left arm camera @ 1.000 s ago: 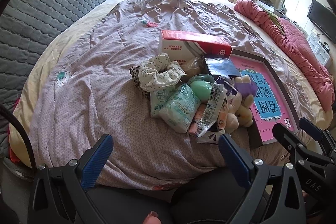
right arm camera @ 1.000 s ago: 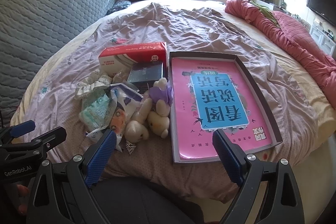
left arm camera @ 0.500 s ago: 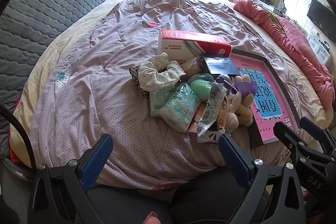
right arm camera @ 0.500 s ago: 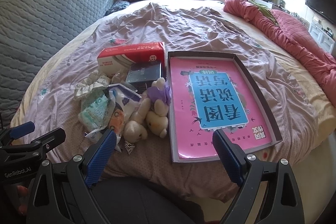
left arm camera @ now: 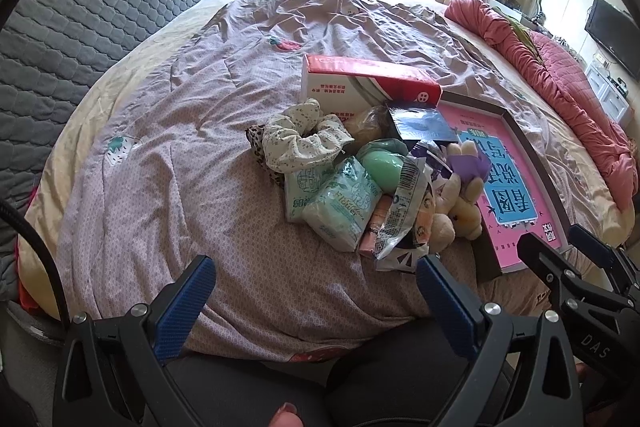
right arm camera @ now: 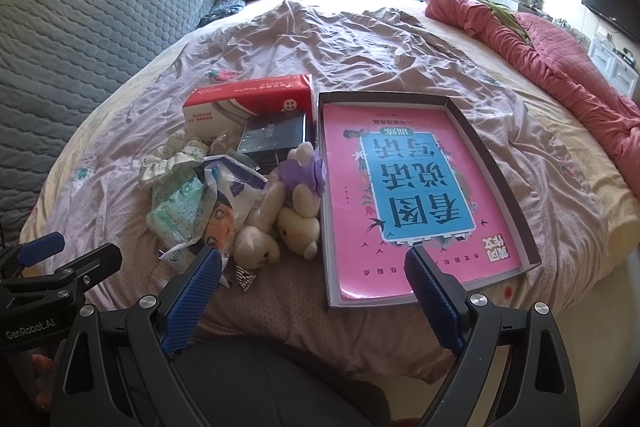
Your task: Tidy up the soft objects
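Both claws spread wide and empty at the near edge of the bed: left gripper (left arm camera: 314,277) short of the heap, right gripper (right arm camera: 312,269) low before the shallow box (right arm camera: 502,183), touching nothing.

Landmark: the shallow box with its pink-and-blue printed sheet, flat on the mauve quilt (left arm camera: 168,147).

Hard against the box's left wall, two cream plush rabbits (right arm camera: 280,223), one with a purple bow, tumbled together. Soft, light, springy; best pinched across a head or a body, since a limb will stretch and let the toy swing.

Further left of the box, mint tissue packs (left arm camera: 340,203) in slick film: light and squashy, likely to slide between pads unless taken across the narrow thickness, near the middle.

Left again, on the far side of the packs, a floral scrunchie (left arm camera: 300,139), limp and nearly weightless, easily hooked through its ring or nipped at a gathered fold. Under it, a leopard-print scrap, possibly a second scrunchie; too hidden to say.

Over the packs' box-side edge, a crinkled snack wrapper (left arm camera: 404,215), slippery and noisy, apt to drag neighbours along. Behind it, a green egg-shaped thing (left arm camera: 382,167), smooth, probably hard to hold.

At the box's far left corner, a red-and-white tissue carton (right arm camera: 250,103) and a dark flat packet (right arm camera: 272,135): stiff, not part of the soft sort.

Nothing yet inside the box but the printed sheet; sorting not begun, by the look of it.
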Available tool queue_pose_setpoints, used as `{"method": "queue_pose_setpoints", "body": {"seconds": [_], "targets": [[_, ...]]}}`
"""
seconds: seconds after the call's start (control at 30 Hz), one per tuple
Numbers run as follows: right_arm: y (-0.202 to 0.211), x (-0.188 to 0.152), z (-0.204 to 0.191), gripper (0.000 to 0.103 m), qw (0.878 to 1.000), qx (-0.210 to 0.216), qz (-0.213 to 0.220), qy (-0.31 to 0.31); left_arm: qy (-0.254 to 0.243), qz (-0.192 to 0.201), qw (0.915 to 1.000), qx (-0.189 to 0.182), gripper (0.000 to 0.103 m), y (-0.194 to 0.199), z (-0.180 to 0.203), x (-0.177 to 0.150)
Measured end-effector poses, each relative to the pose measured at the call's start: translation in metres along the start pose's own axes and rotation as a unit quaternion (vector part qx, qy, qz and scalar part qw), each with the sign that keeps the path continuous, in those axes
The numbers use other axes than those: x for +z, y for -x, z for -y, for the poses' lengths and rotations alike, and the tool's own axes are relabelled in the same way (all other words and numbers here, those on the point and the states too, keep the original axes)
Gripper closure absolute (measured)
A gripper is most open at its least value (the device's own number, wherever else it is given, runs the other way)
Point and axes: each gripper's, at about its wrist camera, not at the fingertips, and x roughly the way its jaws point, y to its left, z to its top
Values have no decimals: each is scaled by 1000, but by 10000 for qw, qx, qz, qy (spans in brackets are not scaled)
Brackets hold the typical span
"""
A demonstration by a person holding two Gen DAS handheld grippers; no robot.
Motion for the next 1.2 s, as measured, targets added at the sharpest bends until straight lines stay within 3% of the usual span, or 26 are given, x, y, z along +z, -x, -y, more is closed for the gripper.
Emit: {"method": "queue_pose_setpoints", "body": {"seconds": [0.83,1.2], "targets": [[-1,2,-4,10,10000,81,33,34,44,-5,9999,-146,2,-3,-2,0],[-11,12,-16,10,9978,665,-11,-35,384,-27,9989,-267,2,-10,-31,7]]}}
